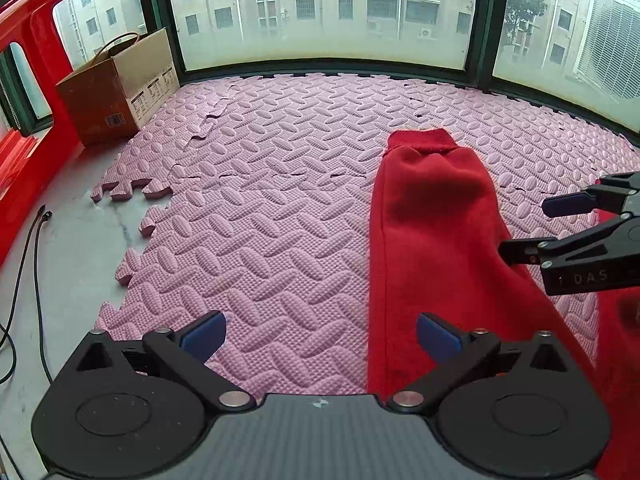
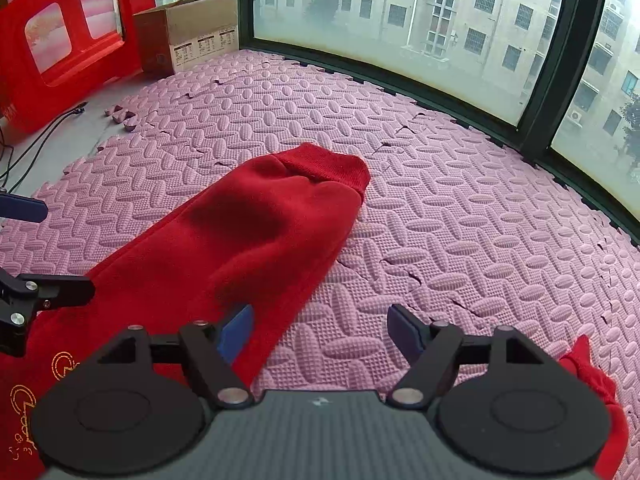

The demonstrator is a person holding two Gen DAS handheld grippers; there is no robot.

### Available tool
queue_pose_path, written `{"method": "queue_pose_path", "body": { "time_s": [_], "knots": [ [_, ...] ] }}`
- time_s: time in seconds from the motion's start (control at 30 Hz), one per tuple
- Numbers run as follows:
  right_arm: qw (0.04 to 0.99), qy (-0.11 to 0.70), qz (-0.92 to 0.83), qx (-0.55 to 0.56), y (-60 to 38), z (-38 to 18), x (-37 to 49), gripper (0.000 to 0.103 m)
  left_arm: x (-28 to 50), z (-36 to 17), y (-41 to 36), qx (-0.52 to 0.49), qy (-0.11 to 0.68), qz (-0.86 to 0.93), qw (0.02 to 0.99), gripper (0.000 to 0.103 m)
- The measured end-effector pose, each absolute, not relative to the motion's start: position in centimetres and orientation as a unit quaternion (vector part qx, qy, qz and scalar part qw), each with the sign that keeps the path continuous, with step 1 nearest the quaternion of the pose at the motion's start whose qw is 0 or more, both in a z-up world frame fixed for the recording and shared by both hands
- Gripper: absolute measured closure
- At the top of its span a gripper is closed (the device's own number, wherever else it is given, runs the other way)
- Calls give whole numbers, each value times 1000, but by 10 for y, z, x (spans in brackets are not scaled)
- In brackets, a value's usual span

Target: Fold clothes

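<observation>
A red sweater lies on the pink foam mat, one sleeve stretched away from me with its ribbed cuff at the far end. My left gripper is open and empty, hovering over the mat with its right pad above the sleeve's left edge. My right gripper is open and empty, its left pad over the sleeve's right edge; it also shows in the left wrist view. The sweater carries gold lettering near the bottom left. Another red part lies at the lower right.
A cardboard box stands at the back left beside a red plastic chair. Black cables lie on the bare pale floor to the left of the mat. Dark-framed windows close the far side.
</observation>
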State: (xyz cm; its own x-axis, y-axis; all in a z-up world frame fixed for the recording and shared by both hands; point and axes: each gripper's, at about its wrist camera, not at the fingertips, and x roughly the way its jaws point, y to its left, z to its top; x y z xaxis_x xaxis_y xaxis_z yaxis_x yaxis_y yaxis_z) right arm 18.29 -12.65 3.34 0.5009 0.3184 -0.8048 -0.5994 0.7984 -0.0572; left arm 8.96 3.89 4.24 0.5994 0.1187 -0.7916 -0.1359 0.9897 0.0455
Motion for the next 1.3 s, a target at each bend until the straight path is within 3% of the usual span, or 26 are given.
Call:
{"method": "queue_pose_path", "body": {
  "time_s": [0.4,0.73,1.3],
  "knots": [
    [852,423,251,-181,-130,31,185,21,140,20,41,38,434,119,892,0],
    [857,411,243,-196,-132,31,182,20,144,29,44,21,428,109,897,0],
    [858,411,237,-195,-133,28,186,9,195,16,46,-10,432,108,895,0]
  ]
}}
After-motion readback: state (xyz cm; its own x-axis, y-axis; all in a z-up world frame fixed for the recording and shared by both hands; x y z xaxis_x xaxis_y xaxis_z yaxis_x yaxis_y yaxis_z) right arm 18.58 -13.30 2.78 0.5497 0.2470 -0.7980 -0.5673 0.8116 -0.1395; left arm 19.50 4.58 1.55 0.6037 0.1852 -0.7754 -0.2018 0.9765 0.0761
